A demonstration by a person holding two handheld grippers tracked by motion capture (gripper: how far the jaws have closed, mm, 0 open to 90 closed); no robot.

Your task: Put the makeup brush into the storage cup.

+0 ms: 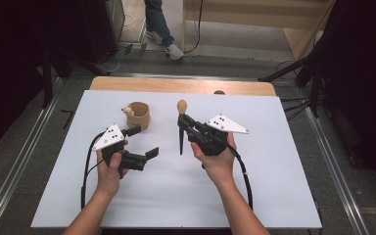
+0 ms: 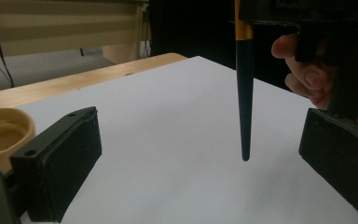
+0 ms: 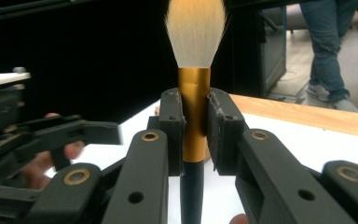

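**Brush held upright over the white table**

White table top (image 1: pixel 142 196) lies under both grippers, with a strip of bare wood along its far edge and dark floor all round.

Upright is how the brush (image 1: pixel 180 128) stands: its long axis runs nearly straight up and down, bristles at the top and the pointed handle tip at the bottom, hanging just above the table and not touching it. In the left gripper view the handle (image 2: pixel 244 93) tapers to a thin rounded end in the air over the white sheet.

It has a pale, fluffy head that goes from white to a warm tan, a gold metal ferrule (image 3: pixel 194 112) below it, and a slim black handle that narrows toward the tip.

Right gripper (image 1: pixel 186 122) clamps the brush by the ferrule, one black pad on each side, pressed tight against the gold band. The brush sits near the middle of the table, in front of the person's right hand (image 1: pixel 218 156).

Left gripper (image 1: pixel 142 142) has its jaws spread wide with nothing between them; it sits left of the brush, well apart from it. A tan cup (image 1: pixel 139 114) stands just beyond it, with a small pale figure on its rim.
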